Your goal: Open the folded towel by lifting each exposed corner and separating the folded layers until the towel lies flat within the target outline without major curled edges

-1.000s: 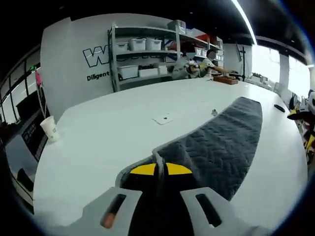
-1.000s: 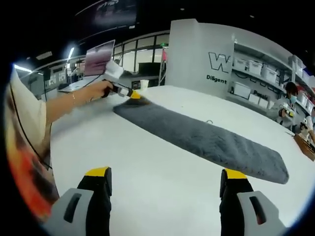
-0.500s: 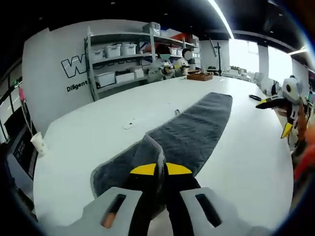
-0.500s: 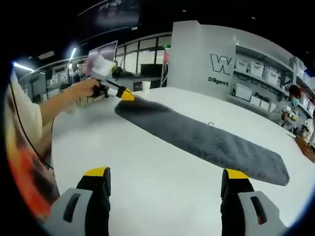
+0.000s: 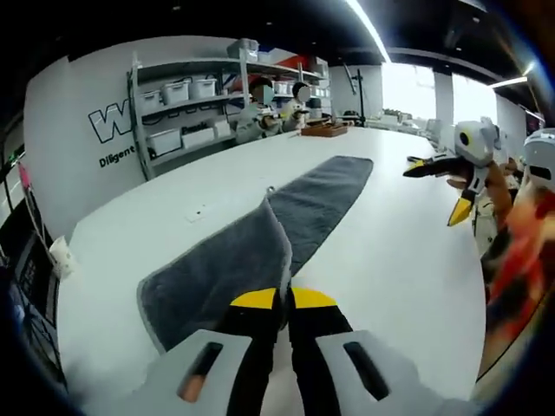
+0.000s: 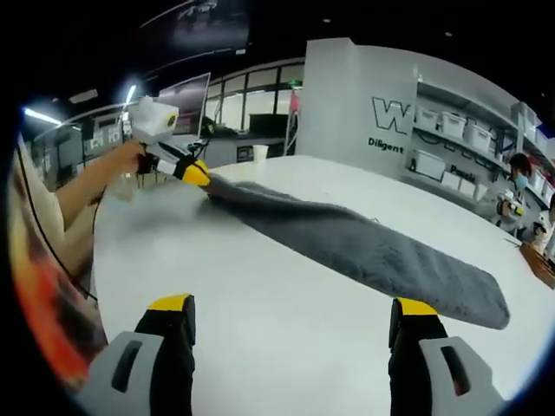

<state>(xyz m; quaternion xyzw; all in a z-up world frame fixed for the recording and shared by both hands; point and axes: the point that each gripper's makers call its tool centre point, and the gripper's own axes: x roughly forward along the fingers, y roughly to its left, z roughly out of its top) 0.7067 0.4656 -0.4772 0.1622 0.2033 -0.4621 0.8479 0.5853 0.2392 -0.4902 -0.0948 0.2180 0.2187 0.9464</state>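
We saw the left tongs [image 5: 279,305], clamped on a corner of the long grey quilted towel [image 5: 260,238], had peeled 1 layer up off the white table [image 5: 399,251]; the right tongs [image 6: 290,316] hung wide, well apart.

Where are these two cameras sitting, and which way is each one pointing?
Left gripper view: rides on the left gripper, looking along its shut fingers and the lifted corner of the grey towel toward the shelves.
Right gripper view: rides on the right gripper, fingers apart over the white table, looking across the towel; the person's forearm shows.
Shared: towel, table, shelves, and each shows the other gripper.
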